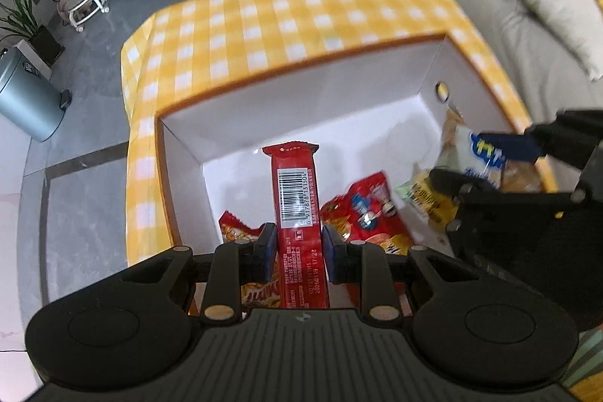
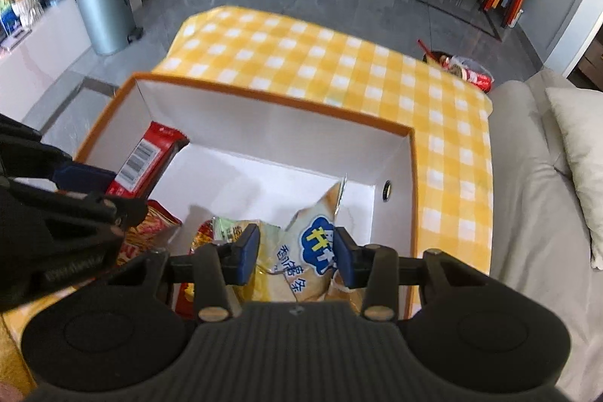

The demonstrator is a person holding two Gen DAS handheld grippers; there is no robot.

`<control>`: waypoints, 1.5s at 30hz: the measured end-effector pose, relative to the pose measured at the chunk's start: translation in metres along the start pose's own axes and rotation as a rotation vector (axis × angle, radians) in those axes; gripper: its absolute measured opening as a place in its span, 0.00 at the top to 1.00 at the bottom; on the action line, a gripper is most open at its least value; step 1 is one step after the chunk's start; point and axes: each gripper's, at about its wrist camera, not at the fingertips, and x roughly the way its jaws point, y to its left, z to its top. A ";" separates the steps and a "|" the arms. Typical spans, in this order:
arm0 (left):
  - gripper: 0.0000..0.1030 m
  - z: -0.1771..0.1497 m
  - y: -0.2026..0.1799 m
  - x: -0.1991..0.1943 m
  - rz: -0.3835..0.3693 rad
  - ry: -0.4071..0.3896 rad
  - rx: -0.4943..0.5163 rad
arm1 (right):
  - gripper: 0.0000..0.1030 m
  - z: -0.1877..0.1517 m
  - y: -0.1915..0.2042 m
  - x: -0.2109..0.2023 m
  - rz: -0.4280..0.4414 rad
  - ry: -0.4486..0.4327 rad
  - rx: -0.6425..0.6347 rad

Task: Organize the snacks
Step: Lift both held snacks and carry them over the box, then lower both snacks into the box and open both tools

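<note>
Snacks hung over the open white box (image 1: 377, 93), one in each gripper, presumably so both could be dropped in together. Clamped between the nearly closed pads of the left gripper (image 1: 297, 251) was a long red bar (image 1: 296, 191), pointing straight ahead from the jaws. Pinched by the right gripper (image 2: 297, 255) was a pale bread packet (image 2: 312, 251) (blue lettering), crumpled upward from its fingers. Below both grippers, on the box floor, lay red snack bags (image 1: 371, 210) and a yellow-green packet (image 1: 422, 198); beyond them the floor was bare.
</note>
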 end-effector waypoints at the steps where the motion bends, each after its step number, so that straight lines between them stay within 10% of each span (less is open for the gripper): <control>1: 0.73 0.000 0.000 0.004 0.002 0.014 0.003 | 0.63 0.001 0.000 0.006 -0.002 0.013 -0.003; 6: 0.73 0.001 -0.002 0.023 0.018 0.069 0.015 | 0.63 0.003 -0.001 0.032 -0.004 0.088 -0.016; 8: 0.73 0.001 -0.003 0.029 0.019 0.084 0.022 | 0.86 0.000 0.001 0.040 -0.005 0.115 -0.026; 13: 0.73 0.002 -0.002 0.043 0.026 0.115 0.031 | 0.84 -0.009 0.001 0.058 -0.009 0.171 -0.036; 22: 0.72 -0.001 0.002 0.064 0.045 0.150 0.020 | 0.70 -0.013 0.002 0.061 0.000 0.180 -0.048; 28: 0.53 -0.001 0.000 0.058 0.049 0.137 0.029 | 0.57 -0.014 0.000 0.058 0.001 0.182 -0.042; 35: 0.34 0.000 0.003 0.036 0.064 0.069 0.028 | 0.42 -0.014 0.001 0.041 -0.005 0.149 -0.064; 45: 0.33 -0.010 0.011 -0.027 0.071 -0.116 -0.029 | 0.35 -0.015 -0.001 -0.003 -0.027 0.066 -0.046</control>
